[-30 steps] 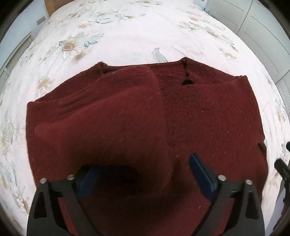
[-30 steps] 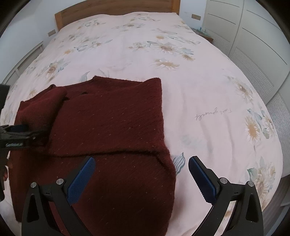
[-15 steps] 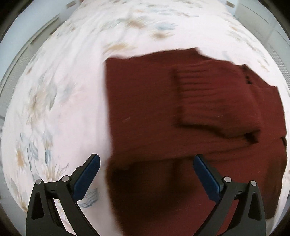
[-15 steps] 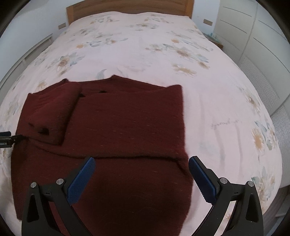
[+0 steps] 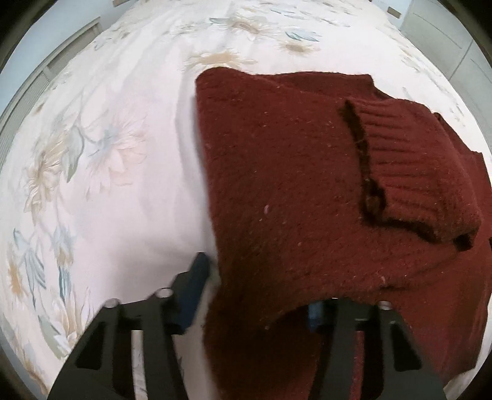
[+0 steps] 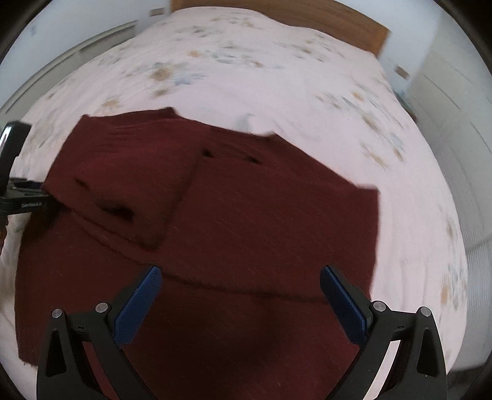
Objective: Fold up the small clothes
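Left wrist: dark red knitted sweater [image 5: 292, 190], sleeve folded in.

A bed [image 6: 276, 77] with seemingly floral bedding carries a dark red sweater [image 6: 246, 215], spread beneath the right tongs [image 6: 240, 295].

We count one dark red sweater [image 5: 292, 190], one floral bed [image 5: 129, 92], two grippers, one wooden headboard [image 6: 307, 15].

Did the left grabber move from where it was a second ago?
Yes. The left gripper has slid from over the middle of the red sweater to its left edge beside the flowered bedsheet, and its jaws are closing on that edge.
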Demonstrator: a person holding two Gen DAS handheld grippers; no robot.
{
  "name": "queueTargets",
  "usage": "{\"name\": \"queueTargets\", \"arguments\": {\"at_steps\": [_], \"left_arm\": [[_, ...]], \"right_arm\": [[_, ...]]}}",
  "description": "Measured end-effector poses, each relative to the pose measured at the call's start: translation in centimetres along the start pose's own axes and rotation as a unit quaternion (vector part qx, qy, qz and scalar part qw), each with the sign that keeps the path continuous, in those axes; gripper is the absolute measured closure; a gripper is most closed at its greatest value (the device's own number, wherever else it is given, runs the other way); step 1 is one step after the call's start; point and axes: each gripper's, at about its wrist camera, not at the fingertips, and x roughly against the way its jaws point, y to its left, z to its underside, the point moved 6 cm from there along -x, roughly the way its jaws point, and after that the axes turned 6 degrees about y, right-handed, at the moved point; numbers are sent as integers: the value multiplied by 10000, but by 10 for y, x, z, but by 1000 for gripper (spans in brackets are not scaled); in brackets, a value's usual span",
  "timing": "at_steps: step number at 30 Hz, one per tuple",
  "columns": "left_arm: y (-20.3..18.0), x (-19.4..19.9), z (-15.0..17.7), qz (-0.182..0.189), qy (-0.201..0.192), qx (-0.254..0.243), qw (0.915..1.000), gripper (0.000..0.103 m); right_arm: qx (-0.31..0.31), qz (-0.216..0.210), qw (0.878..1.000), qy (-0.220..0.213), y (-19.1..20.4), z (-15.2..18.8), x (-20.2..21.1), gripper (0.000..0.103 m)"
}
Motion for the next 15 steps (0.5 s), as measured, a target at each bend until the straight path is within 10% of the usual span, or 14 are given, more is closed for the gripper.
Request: {"name": "queueTargets", "arguments": {"at_steps": [5, 15], "left_arm": [[3, 1, -4, 160, -64, 40, 9998, 85], [15, -3, -4, 418, -18, 144, 9990, 86]], "right_arm": [[507, -130, 9985, -154, 44, -42, -2, 0], [1591, -410, 9863, 152, 150, -83, -49, 1]]}}
